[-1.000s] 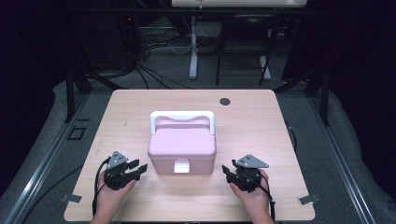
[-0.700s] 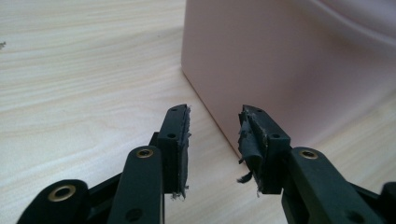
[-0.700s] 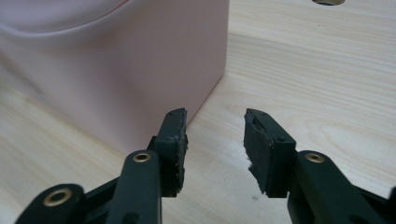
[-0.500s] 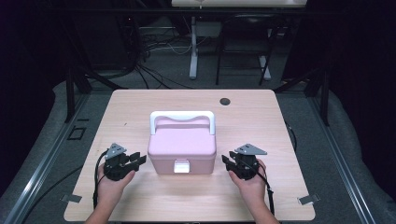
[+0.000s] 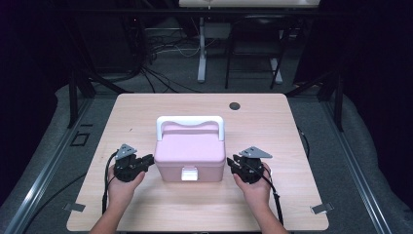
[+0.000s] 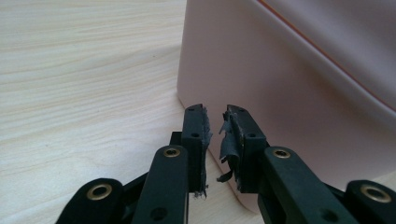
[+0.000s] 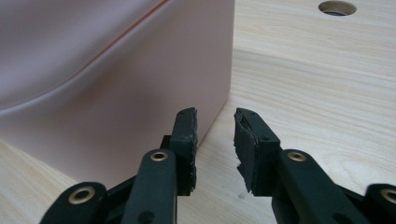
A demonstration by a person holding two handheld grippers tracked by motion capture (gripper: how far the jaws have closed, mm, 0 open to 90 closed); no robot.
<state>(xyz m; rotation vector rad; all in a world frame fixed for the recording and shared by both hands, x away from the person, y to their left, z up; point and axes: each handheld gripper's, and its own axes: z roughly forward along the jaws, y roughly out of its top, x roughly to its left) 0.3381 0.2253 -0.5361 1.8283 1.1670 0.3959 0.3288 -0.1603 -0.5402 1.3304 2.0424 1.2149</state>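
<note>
The table (image 5: 146,112) is the biggest thing before me, pale wood, with dark floor, cables and stand legs beyond its far edge. A round hole (image 5: 234,105) sits near that far edge, to the right of the middle; in my right gripper view it shows at the top, cut off by the frame.

The pink box (image 5: 191,153) stands upright at the middle of the table, its white handle (image 5: 189,120) arched over the lid and a pale latch (image 5: 189,173) on the front wall facing me. I can read no brand, label or writing on it. From both gripper views I see only its side walls and a thin orange seam under the lid; the rest is cut off.

My left gripper (image 5: 146,161) lies level at the box's left wall, tips just beside it; whether they touch I cannot tell. Its jaws have just been closing and now stand narrow, with nothing between them; the pads (image 6: 231,140) are frayed and ragged. My right gripper (image 5: 232,163) is just beside the right wall, near the front corner. Its jaws have also been closing and stand a little apart, holding nothing, bare table in the gap.

A cable (image 5: 105,180) trails from the left gripper along my forearm. Two small metal brackets (image 5: 321,208) lie at the table's near corners, too small to make out.
</note>
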